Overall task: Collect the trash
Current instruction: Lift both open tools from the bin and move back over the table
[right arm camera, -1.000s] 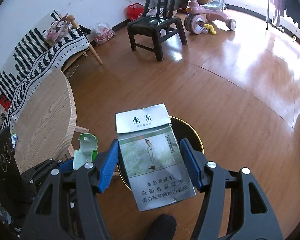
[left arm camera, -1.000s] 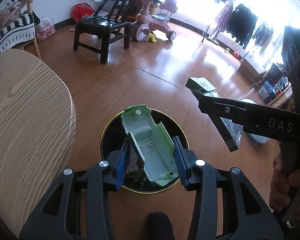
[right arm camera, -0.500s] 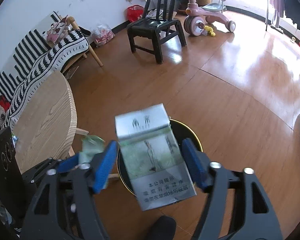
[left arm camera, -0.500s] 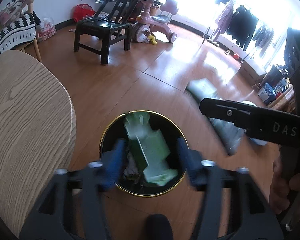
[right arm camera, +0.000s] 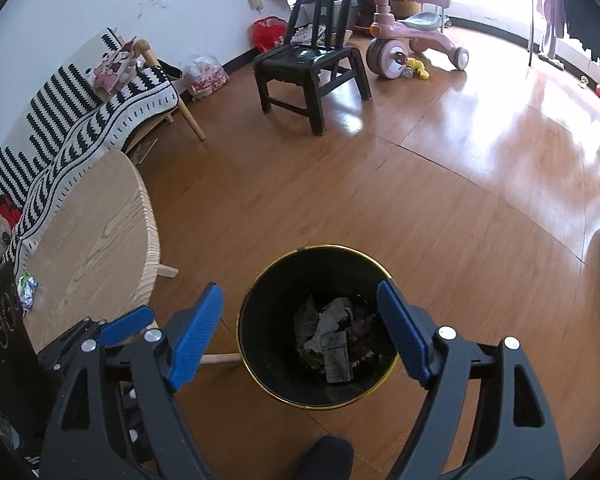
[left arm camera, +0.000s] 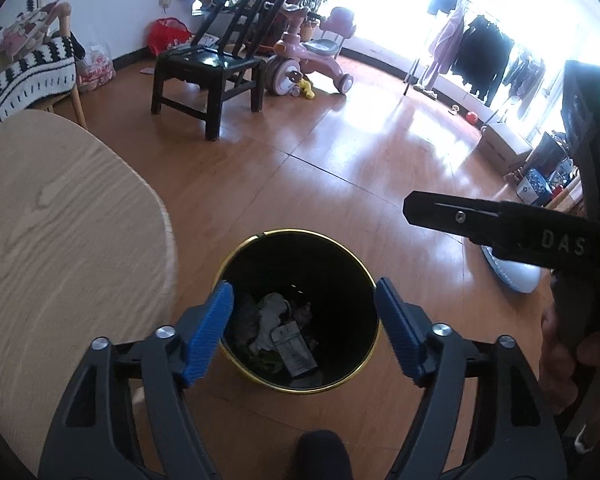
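A black trash bin with a gold rim (left arm camera: 332, 244) (right arm camera: 352, 252) stands on the wooden floor beside the round table. Inside lie crumpled paper (left arm camera: 270, 314) (right arm camera: 332, 312), the cigarette pack (left arm camera: 296, 348) (right arm camera: 337, 356) and other scraps. My left gripper (left arm camera: 304, 328) is open and empty, right above the bin. My right gripper (right arm camera: 300, 324) is open and empty too, also above the bin; its arm shows at the right of the left wrist view (left arm camera: 500, 224). A small green-white wrapper (right arm camera: 27, 286) lies on the table.
The light wooden table (left arm camera: 60, 240) (right arm camera: 88, 248) stands left of the bin. Farther off are a black chair (left arm camera: 212, 64) (right arm camera: 312, 64), a pink tricycle (left arm camera: 312, 60) (right arm camera: 412, 44), a striped sofa (right arm camera: 80, 120) and a white object (left arm camera: 512, 276) on the floor at right.
Both grippers opened. The green plastic piece fell from the left gripper and the cigarette pack from the right gripper into the bin.
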### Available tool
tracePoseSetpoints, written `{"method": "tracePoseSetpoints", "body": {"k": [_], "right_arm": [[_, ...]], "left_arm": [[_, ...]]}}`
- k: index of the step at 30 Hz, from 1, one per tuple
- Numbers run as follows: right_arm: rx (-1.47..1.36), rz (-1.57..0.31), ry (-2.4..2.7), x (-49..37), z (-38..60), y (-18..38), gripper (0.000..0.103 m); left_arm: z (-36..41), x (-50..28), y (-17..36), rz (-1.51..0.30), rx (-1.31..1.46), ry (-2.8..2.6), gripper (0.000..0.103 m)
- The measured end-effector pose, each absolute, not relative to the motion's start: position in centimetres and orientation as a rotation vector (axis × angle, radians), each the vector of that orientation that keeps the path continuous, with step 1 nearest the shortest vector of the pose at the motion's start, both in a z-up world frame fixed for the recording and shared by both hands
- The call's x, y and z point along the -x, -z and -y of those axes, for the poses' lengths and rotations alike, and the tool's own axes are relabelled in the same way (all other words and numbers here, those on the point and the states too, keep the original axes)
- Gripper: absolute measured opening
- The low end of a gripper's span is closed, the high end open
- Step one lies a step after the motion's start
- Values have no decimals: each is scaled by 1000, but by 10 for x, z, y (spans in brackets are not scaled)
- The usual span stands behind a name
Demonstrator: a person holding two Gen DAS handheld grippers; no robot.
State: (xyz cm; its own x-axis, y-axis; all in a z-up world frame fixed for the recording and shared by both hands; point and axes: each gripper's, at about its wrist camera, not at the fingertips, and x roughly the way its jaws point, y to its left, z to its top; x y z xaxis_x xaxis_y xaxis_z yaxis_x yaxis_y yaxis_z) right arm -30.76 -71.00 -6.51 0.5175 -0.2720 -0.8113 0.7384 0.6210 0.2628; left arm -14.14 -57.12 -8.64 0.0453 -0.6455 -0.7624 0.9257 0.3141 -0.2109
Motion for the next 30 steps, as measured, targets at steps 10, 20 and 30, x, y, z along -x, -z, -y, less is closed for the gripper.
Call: {"method": "tracePoseSetpoints", "body": {"k": [10,20,30], "right_arm": [[-555,-804,513,227,653,35,85],[-418,-842,276,91,535,6,85],[-308,-894,78,-27,418,12,85]], "left_arm": [[488,85,41,-793,-333,1119,95],[334,-28,16,-728,-315,794,96],[188,-131,24,-733,-261,525,96]]}}
